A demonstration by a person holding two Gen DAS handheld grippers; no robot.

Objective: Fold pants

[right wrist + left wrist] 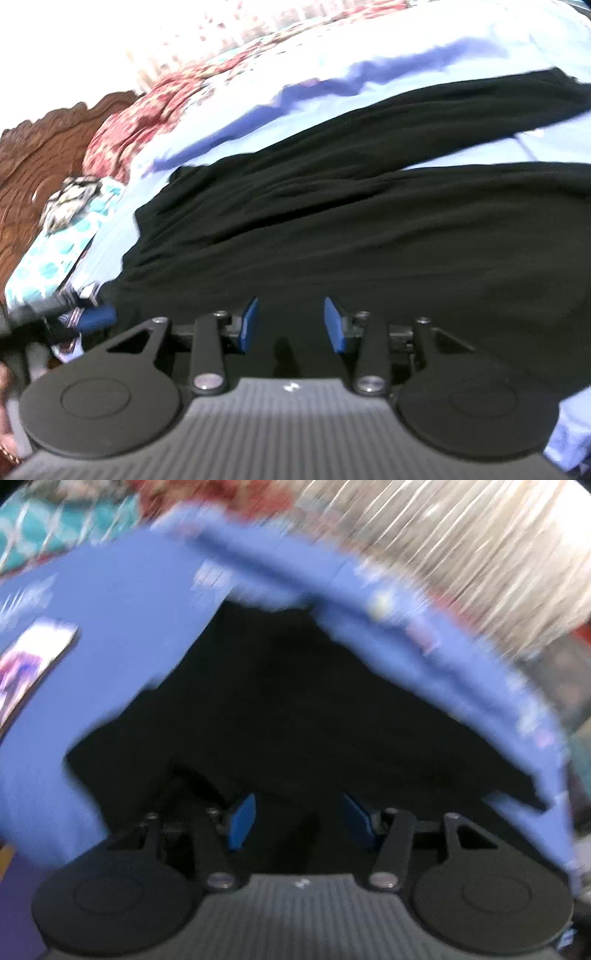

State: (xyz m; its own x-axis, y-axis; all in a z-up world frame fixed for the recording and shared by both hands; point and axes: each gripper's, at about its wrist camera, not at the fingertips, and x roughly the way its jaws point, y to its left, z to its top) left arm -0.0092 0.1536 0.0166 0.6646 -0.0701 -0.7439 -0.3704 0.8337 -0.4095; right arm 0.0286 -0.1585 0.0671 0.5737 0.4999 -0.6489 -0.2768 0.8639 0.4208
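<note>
Black pants (pixel 351 206) lie spread on a light blue sheet (pixel 369 59) on a bed, their two legs running to the right in the right wrist view. My right gripper (pixel 291 325) is open just above the pants near one end, with nothing between its blue pads (pixel 248 325). In the left wrist view the pants (pixel 295 709) fill the middle, with the blue sheet (pixel 122 620) around them. My left gripper (pixel 299 821) is open over the dark cloth and holds nothing. Both views are blurred by motion.
A carved wooden headboard (pixel 40 155) and red patterned pillows (pixel 147 107) lie at the left. A teal patterned cloth (pixel 55 254) lies beside the sheet. A phone-like object (pixel 33 664) lies on the sheet at the left. A pale striped fabric (pixel 480 554) is at the upper right.
</note>
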